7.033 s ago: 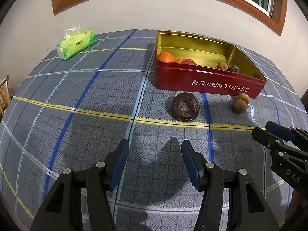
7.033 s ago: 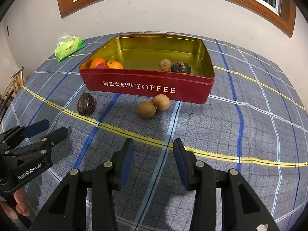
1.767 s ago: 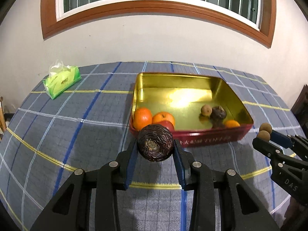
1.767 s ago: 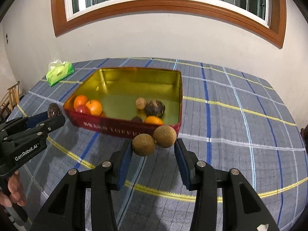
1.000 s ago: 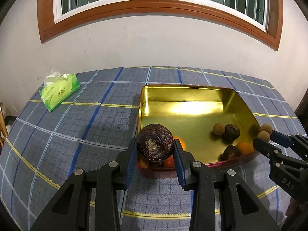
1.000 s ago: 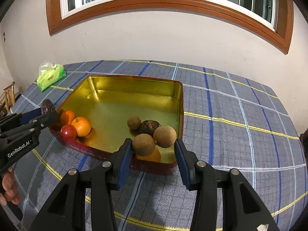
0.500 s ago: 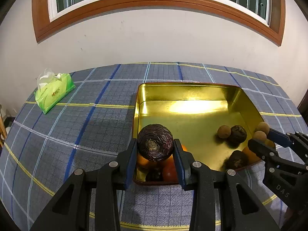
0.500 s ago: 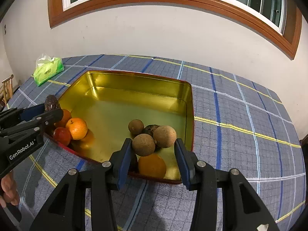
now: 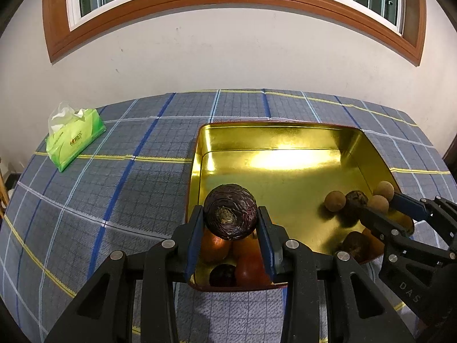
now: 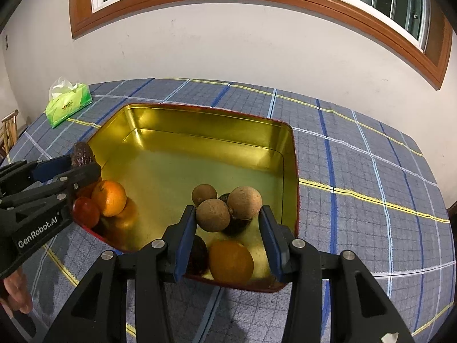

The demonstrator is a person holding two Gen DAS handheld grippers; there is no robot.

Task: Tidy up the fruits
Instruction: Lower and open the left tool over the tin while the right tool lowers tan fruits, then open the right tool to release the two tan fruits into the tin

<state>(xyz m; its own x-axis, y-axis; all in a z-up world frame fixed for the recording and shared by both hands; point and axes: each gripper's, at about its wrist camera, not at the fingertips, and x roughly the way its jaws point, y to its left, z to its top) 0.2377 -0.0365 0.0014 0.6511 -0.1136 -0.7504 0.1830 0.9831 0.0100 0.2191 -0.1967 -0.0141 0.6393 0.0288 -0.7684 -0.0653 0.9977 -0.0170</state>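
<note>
Plaid cloth covers the table, tissue pack far left. Left tool grips a dark wrinkled fruit over the gold tin's near-left corner, above oranges. Right tool pinches two brown longans side by side over the tin's near-right corner.

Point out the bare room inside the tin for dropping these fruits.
The tin floor is bare across its middle and far half, up to the back wall. Crowded: the oranges in the near left corner, and the small brown fruit cluster under the right gripper.
</note>
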